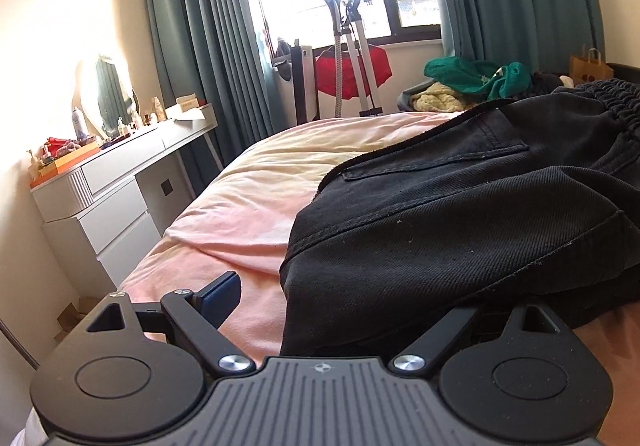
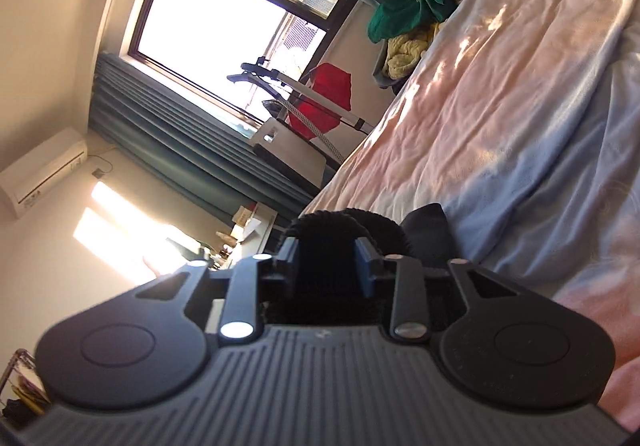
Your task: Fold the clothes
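Observation:
Black trousers [image 1: 460, 214] lie bunched on the pink bedsheet [image 1: 240, 206], back pocket and elastic waistband up. My left gripper [image 1: 344, 298] is low at their near edge, jaws wide open; the left finger [image 1: 220, 296] shows on the sheet, the right finger is hidden under the black cloth. In the right wrist view, rolled sideways, my right gripper [image 2: 327, 260] is shut on a thick fold of black cloth [image 2: 344, 226], held above the sheet [image 2: 500, 106].
A pile of green and yellow clothes [image 1: 472, 82] lies at the bed's far end. A white dresser [image 1: 120, 182] with bottles stands left of the bed. A garment steamer [image 1: 352, 58] with a red garment stands by the window.

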`<move>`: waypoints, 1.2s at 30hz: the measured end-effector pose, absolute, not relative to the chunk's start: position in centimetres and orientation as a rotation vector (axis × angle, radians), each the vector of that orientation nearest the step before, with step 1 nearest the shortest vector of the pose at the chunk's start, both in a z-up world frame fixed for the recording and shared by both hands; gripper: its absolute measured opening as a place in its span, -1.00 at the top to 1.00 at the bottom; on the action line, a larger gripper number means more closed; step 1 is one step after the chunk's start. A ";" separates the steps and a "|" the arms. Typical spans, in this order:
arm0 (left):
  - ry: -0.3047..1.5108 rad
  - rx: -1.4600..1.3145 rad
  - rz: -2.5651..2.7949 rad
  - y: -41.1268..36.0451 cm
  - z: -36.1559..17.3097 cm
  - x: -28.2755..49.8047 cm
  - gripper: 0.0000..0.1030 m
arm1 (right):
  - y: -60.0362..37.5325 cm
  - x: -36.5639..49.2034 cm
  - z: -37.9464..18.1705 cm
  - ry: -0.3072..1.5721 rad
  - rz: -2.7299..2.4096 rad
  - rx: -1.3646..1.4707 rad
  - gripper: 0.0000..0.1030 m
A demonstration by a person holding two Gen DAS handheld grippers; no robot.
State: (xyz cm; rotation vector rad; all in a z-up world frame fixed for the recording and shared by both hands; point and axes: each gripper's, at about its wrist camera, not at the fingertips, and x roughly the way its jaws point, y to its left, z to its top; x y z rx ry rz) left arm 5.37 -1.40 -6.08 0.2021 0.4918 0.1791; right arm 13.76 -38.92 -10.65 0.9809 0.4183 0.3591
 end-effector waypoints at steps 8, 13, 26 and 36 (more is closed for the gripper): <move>0.507 0.193 0.188 -1.0 -6.3 6.3 -0.77 | -38.8 14.0 -10.9 0.446 0.331 0.989 -0.28; 0.515 0.173 0.187 -1.0 -5.9 6.9 -0.77 | -39.0 13.3 -10.4 0.429 0.296 0.990 -0.33; 0.536 0.116 0.178 0.1 -5.4 6.5 -0.77 | -33.9 9.7 -9.3 0.532 0.228 0.643 -0.72; 0.545 0.073 0.179 0.5 -5.2 6.1 -0.77 | -33.4 11.8 -13.6 0.670 0.248 0.746 -1.00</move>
